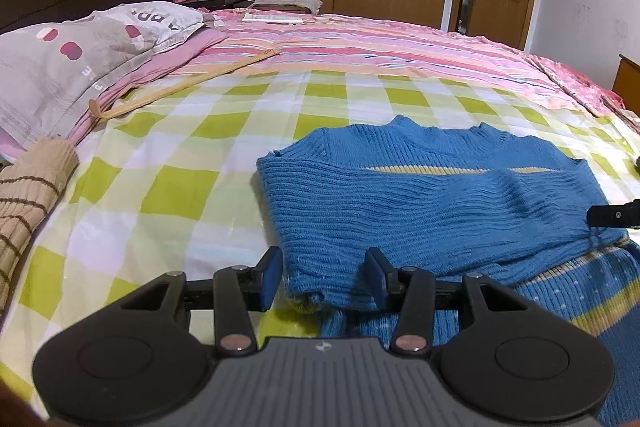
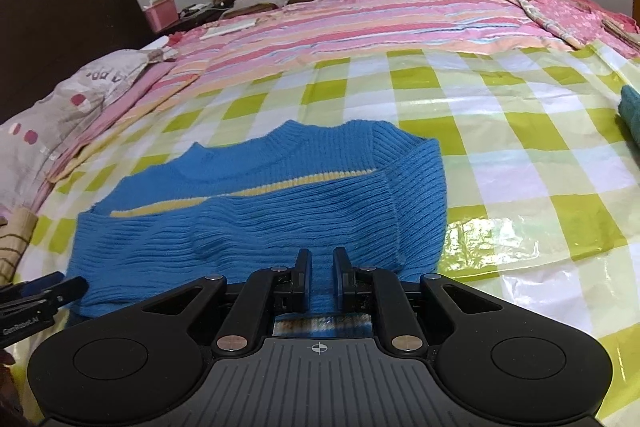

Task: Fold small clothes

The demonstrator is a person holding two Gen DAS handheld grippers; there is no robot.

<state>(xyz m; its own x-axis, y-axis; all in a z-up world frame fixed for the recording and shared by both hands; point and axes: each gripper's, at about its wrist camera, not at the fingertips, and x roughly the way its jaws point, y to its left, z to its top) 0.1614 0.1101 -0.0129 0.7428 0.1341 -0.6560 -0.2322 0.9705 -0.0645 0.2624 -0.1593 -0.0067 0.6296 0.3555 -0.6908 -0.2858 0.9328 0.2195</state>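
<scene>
From the left wrist camera we see a blue knitted sweater lying on a green-and-white checked sheet spread over the bed. Its sleeves are folded across the chest, with a yellow stripe showing just below the collar. Our left gripper hangs low at the sweater's near left corner; its jaws stand partly open, with the folded sleeve end lying between the blue pads, and we cannot tell whether the pads press on it. A beige striped garment lies at the left edge, a grey pillow beyond it. The tip of the other gripper shows at the right edge, beside the sweater.

From the right wrist camera the sweater lies in the middle of the checked sheet, collar away from us. Our right gripper sits over the sweater's near edge, its jaws parted only a narrow way and gripping nothing, the knit visible through the gap. A teal cloth lies at the far right edge.
</scene>
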